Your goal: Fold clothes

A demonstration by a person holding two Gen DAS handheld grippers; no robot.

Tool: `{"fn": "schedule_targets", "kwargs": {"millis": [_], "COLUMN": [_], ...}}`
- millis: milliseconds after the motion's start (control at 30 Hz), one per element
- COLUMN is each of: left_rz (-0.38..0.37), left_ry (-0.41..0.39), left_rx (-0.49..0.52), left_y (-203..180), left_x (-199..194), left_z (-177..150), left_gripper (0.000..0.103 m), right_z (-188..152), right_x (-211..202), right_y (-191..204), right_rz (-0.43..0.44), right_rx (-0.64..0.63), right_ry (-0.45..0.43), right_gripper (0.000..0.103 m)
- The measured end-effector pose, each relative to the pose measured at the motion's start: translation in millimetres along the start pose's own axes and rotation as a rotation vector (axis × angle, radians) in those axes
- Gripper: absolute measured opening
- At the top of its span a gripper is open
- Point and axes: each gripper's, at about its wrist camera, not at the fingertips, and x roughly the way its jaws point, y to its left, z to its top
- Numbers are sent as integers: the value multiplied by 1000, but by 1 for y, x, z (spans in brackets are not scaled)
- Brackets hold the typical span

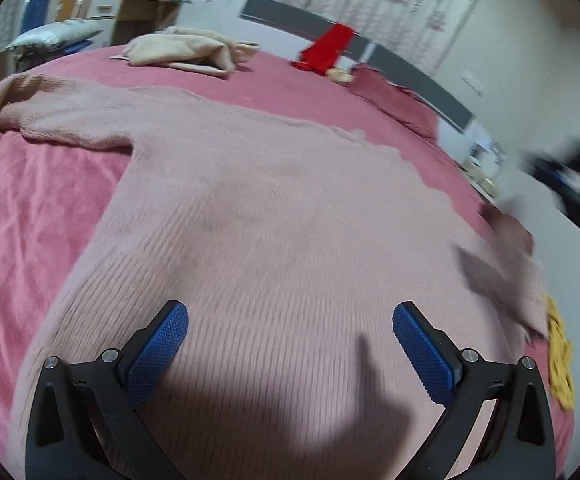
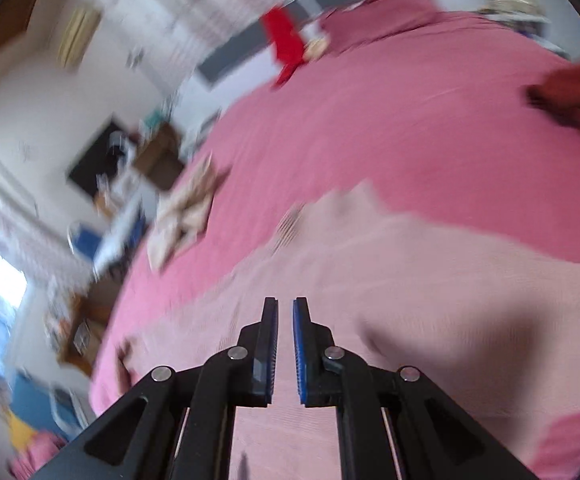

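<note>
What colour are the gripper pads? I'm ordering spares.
Blue, with a textured face; clearest on the left gripper in the left wrist view.

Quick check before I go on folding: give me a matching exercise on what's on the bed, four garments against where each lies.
Things:
1. pale pink sweater
2. beige garment
3. red garment
4. yellow garment

Places:
A. draped at the headboard, far side of the bed
B. at the bed's right edge, beside the sweater's hem
C. bunched at the far left of the bed
D. spread flat just ahead of the left gripper

Pairs: 1-D, 2-C, 3-A, 4-B
</note>
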Motion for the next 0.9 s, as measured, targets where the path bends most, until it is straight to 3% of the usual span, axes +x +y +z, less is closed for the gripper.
{"fn": "schedule_targets", "kwargs": {"millis": [67,233,367,400,467,567,700,833,900], "left_rz": [-32,-117,-101,-95,-76,-66,-106,-78,-69], "left_ry": [-13,-36,-24,-20,-2,12,-9,41,65], "left_rx": [-19,-96,-88,-86,-69,-53,-38,110,201], "left_y": [16,32,29,28,21,6,-39,-110,-143], "left_x": [-13,-18,-19,-18,-15,-11,8,57,79], "left_z": [-7,-10,-8,-6,1,13,43,69,73], "left_gripper": [103,103,103,103,103,103,103,103,103], "right_z": [-15,-57,-78,-85,-106,-144,-189,-219,-216], "right_x": [45,105,92,82,54,11,-3,-12,-11], "right_y": [28,74,75,71,52,6,-52,-81,-84], "right_rz": [-23,-2,84,101,37,-210,-383,-327,-311], "right_rx": [-40,-114,-130,-137,-191,-290,-350,-360,-341], "right_ry": [53,153,132,127,98,23,75,-25,-14], "right_gripper": [6,6,11,18,21,25,26,28,28]}}
